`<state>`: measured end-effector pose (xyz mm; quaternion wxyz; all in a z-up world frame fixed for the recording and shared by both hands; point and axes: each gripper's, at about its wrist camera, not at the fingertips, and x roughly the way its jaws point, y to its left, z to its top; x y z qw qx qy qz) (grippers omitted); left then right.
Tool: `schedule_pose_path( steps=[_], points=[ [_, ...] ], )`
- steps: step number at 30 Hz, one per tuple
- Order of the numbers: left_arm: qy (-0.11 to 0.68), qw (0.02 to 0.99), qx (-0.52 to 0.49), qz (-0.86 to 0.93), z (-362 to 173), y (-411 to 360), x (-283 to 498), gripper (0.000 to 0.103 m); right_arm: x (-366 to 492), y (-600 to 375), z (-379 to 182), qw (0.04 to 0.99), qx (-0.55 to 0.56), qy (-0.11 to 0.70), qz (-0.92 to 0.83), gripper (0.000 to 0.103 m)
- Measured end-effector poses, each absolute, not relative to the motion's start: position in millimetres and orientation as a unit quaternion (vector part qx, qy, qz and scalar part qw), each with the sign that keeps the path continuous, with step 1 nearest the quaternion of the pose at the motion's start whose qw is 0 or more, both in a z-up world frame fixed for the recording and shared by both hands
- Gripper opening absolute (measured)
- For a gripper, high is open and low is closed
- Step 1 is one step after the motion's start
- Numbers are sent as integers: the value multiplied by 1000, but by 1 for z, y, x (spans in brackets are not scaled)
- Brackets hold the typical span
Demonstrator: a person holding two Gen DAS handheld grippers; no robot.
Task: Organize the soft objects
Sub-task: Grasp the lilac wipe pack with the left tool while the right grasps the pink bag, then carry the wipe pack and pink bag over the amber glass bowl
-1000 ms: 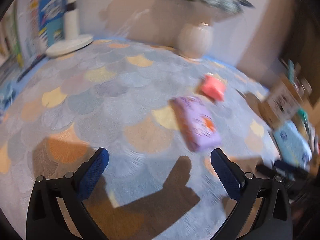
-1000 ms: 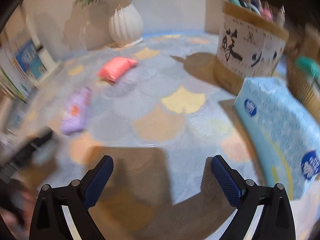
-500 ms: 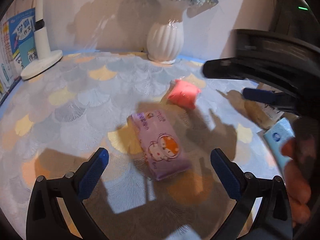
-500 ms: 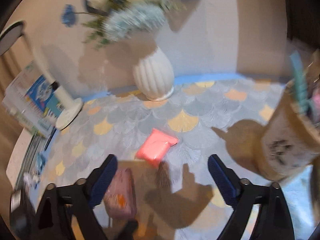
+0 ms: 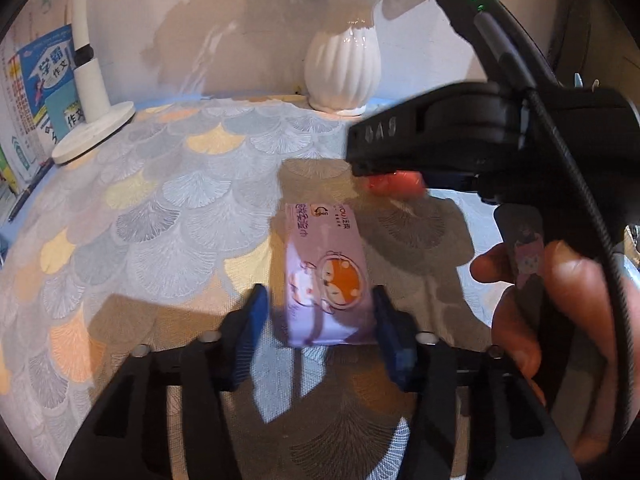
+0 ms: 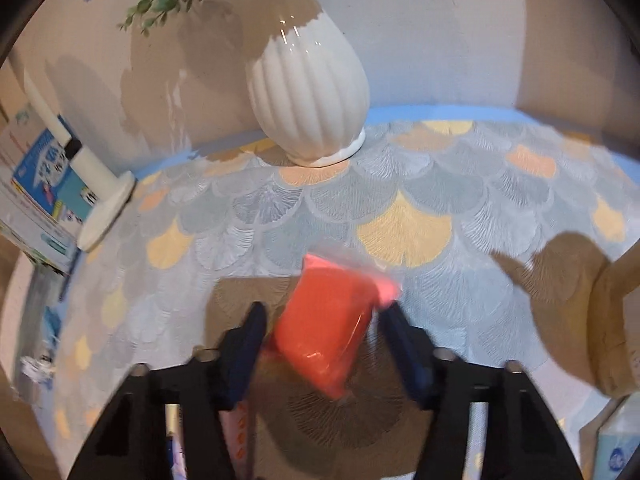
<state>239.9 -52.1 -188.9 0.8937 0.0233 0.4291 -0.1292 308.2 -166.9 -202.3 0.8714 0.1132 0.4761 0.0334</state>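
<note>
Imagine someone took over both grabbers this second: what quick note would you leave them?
Left gripper: jaws closing around the purple wipes pack, which lies on the tablecloth; the grip doesn't look firm yet.
Right gripper: jaws closing around the orange-red soft packet; also not clearly gripped.
Done: both grabbers lined up on their items.
Left: finish both grips, lift, put the items away. Where they go isn't visible.

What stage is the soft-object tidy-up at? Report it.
Done: nothing looks put away yet. In hand: the left gripper is closing its jaws around the purple wipes pack, and the right gripper is closing around the orange-red soft pouch; both still lie on the patterned tablecloth. Left: lifting and placing both.
</note>
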Motion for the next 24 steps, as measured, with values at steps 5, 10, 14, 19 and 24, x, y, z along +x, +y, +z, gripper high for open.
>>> schedule_pose_path(
  steps=[5, 10, 14, 19, 24],
  points=[
    [426, 895, 12, -134, -190, -48, 241, 37, 299, -178, -202, 873, 126, 467, 57, 37],
    [422, 893, -13, -157, -188, -44, 238, 37, 270, -189, -182, 880, 159, 439, 87, 37],
    [408, 897, -20, -170, -184, -44, 235, 37, 232, -203, -144, 897, 170, 394, 103, 37],
    [392, 899, -30, -190, -162, -56, 219, 37, 177, -231, -91, 923, 176, 329, 96, 37],
    [324, 910, -9, -258, -92, -109, 184, 37, 113, -285, -40, 955, 162, 245, 33, 37]
  ],
)
